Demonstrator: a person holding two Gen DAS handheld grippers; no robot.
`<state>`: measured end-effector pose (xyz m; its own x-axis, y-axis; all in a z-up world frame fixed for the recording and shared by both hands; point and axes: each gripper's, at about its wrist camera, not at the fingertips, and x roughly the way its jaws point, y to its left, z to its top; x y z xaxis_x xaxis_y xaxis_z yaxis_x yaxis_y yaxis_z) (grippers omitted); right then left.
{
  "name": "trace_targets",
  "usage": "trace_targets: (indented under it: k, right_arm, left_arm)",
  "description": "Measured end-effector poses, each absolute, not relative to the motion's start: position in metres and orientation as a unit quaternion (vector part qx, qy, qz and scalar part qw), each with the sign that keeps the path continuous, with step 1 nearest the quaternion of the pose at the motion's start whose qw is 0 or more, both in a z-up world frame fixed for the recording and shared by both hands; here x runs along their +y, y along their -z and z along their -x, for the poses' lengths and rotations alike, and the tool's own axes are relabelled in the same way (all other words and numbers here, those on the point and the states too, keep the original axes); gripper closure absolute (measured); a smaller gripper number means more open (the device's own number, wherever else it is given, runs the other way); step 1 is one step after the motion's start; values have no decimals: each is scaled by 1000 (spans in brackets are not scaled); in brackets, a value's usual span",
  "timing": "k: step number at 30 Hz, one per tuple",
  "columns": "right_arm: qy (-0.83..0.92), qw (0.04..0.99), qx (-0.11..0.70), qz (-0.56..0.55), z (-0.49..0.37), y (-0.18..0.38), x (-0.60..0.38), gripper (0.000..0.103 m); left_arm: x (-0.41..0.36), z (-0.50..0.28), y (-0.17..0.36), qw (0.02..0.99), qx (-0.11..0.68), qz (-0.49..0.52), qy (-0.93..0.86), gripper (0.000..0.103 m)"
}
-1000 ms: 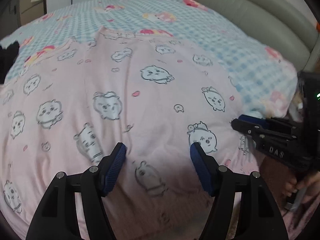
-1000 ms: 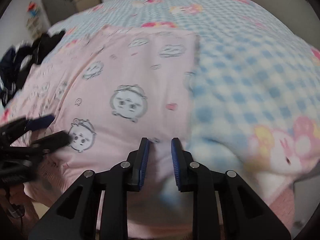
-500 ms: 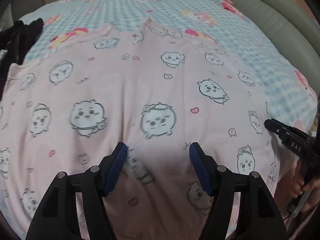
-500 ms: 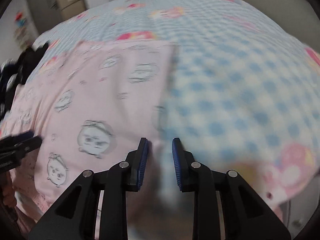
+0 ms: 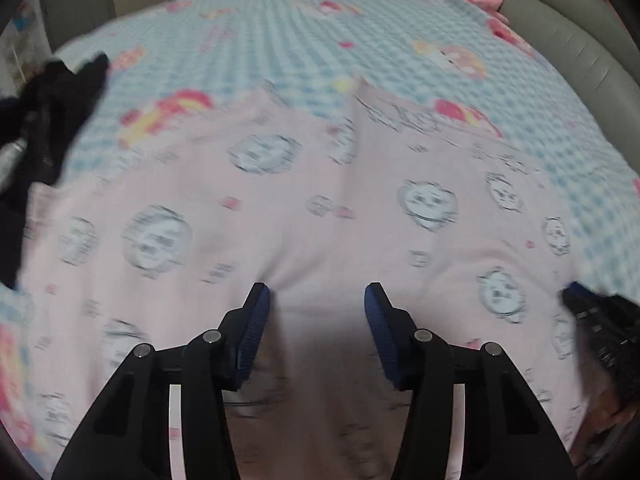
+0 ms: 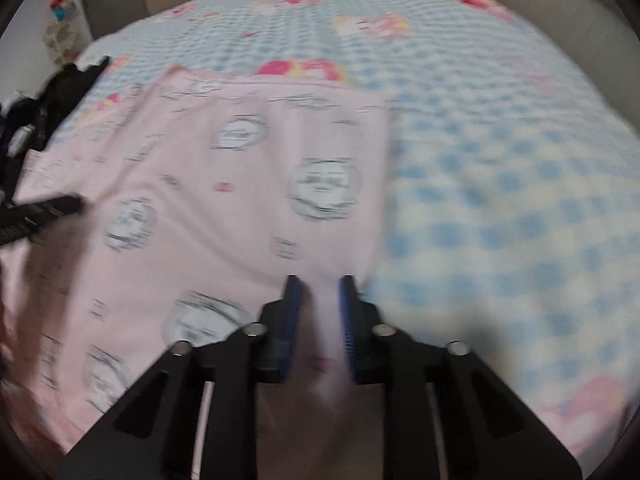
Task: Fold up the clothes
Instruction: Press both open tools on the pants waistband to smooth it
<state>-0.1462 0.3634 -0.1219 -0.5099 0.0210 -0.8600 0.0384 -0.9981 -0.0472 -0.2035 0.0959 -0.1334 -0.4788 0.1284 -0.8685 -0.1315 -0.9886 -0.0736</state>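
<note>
Pink garment [image 5: 320,208], soft cloth printed with round cartoon faces, lies spread flat on the blue checked fleece blanket [image 5: 304,36]. Left gripper [image 5: 316,300] hangs over its near edge, jaws wide, ribbed blue pads empty.

Right gripper [image 6: 318,288] pinches the garment's near right corner between 2 narrow-set pads.
</note>
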Motion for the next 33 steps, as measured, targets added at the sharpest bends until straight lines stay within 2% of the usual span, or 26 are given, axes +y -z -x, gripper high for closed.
trace_targets:
  k: [2,5,8,11,13,15,17,21,23,24,26,30,33]
  right_arm:
    - [878,-7,17,-479,146,110,370,74]
    - [885,53,-30,-462,147,98,366,70]
    - [874,81,-15,-480,155,115,344,70]
    - [866,35,28,-498,149,133,346,73]
    - [872,7,31,-489,140,128,357,76]
    - [882,-15,28,-470,131,115,359,70]
    - [891,27,-2,-452,115,99,350,69]
    - [885,131,-27,-447,98,98,300,63]
    - [872,125,29,-472,97,120,269,64]
    - [867,106,66,-482,95,132,261,65]
    - [870,86,91,-476,88,137,262,65]
    - [879,46,42,-473,83,126,288,65]
    - [881,73,8,-468,80,121,281,63]
  left_arm:
    - [99,204,137,81,18,503,-860,52]
    - [103,204,143,89,42,501,-860,52]
    - [107,204,149,96,66,497,-860,51]
    - [108,203,152,99,81,493,-861,51]
    - [93,197,140,81,53,484,-870,51]
    - [91,184,132,107,22,479,-871,52]
    - [95,166,124,150,0,475,-867,52]
    - [124,131,136,173,57,480,-858,52]
    - [129,124,147,160,85,483,-856,50]
    - [122,121,146,155,77,484,-858,50]
    - [109,117,143,144,61,485,-861,50]
    - [85,112,133,130,33,492,-860,49]
    - [91,101,124,165,-7,490,-856,48]
